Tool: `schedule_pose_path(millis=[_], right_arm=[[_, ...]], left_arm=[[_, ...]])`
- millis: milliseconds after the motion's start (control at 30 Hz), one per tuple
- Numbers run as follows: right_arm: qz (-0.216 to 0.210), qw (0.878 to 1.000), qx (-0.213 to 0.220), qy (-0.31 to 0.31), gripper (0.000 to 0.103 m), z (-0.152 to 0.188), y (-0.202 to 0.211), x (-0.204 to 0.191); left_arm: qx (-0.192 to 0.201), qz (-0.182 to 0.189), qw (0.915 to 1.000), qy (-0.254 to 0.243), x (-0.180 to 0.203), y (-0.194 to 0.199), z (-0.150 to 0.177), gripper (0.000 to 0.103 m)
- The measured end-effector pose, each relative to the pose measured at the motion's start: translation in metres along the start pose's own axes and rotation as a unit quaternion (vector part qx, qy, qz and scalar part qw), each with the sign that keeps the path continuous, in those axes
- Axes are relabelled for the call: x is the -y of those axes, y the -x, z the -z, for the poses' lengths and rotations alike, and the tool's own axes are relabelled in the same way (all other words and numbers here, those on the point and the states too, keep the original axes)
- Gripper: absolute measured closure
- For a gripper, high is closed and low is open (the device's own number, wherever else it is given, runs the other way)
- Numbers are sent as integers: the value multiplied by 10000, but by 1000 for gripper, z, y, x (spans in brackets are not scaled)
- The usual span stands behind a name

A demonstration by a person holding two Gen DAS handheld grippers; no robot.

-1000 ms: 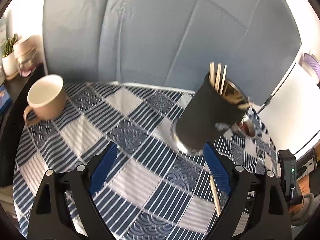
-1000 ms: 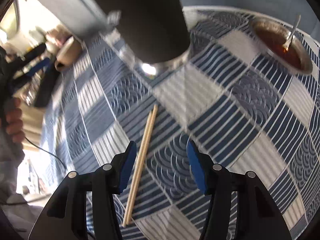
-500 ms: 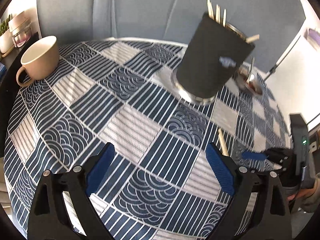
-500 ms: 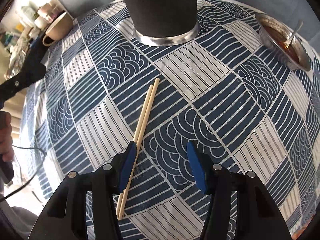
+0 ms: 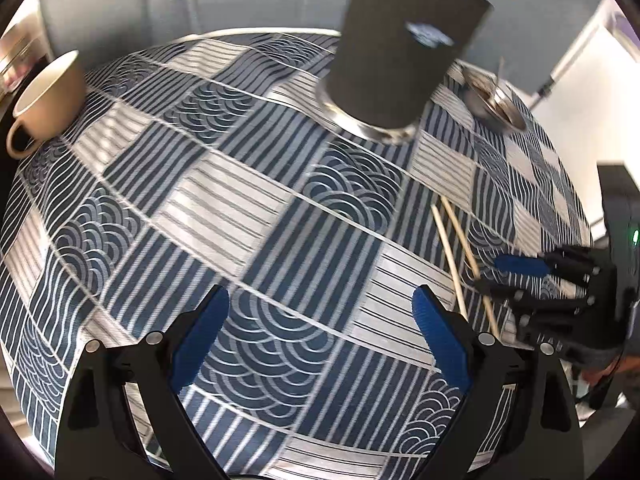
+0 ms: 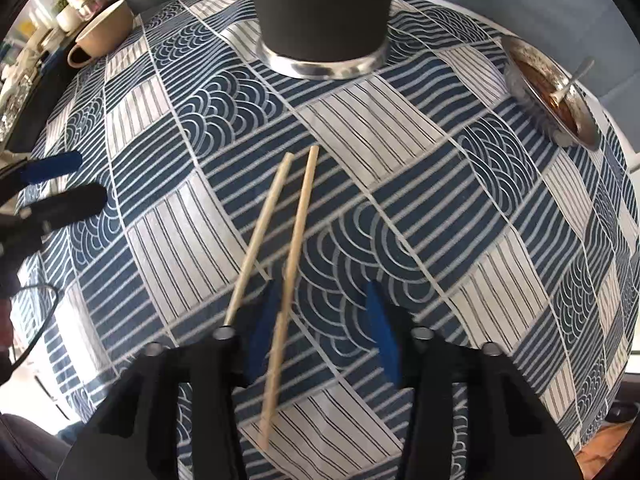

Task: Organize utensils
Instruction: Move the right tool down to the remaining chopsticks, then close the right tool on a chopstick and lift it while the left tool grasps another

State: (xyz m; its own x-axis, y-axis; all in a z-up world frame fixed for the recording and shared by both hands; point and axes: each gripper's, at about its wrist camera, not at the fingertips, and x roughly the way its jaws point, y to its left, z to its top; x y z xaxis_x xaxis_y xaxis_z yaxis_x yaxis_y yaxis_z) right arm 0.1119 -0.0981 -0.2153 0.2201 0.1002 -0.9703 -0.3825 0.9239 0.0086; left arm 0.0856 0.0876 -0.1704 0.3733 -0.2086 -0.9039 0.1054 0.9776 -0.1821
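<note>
Chopsticks, two pale wooden sticks [image 6: 296,236], lie on the blue patterned surface [image 6: 460,216] at six o'clock of the black cylindrical holder [image 6: 320,8]. My right gripper [image 6: 324,332] fingers are closing around one, not yet pinching; I centre it. Left gripper [image 5: 320,344] fingers spread, empty.

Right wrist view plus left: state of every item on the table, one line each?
right gripper: jaws closing, one chopstick between them, not yet pinched
chopsticks: two, flat on the tablecloth, splayed apart
left gripper: open, empty
utensil holder: upright, sticks inside
mug: upright
sauce dish: brown sauce, spoon in it
</note>
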Motion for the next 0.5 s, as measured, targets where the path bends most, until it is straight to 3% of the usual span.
schedule_pose_path(millis=[100, 433, 500], right_arm=[[12, 9999, -100, -104, 86, 6, 3, 17], [87, 9986, -277, -453, 86, 35, 11, 71], [56, 9983, -264, -509, 86, 41, 13, 79]], left_arm=[[-135, -15, 9996, -256, 18, -8, 1, 12], [-816, 202, 9936, -753, 81, -47, -6, 12], [-847, 26, 9926, -871, 92, -52, -5, 12]])
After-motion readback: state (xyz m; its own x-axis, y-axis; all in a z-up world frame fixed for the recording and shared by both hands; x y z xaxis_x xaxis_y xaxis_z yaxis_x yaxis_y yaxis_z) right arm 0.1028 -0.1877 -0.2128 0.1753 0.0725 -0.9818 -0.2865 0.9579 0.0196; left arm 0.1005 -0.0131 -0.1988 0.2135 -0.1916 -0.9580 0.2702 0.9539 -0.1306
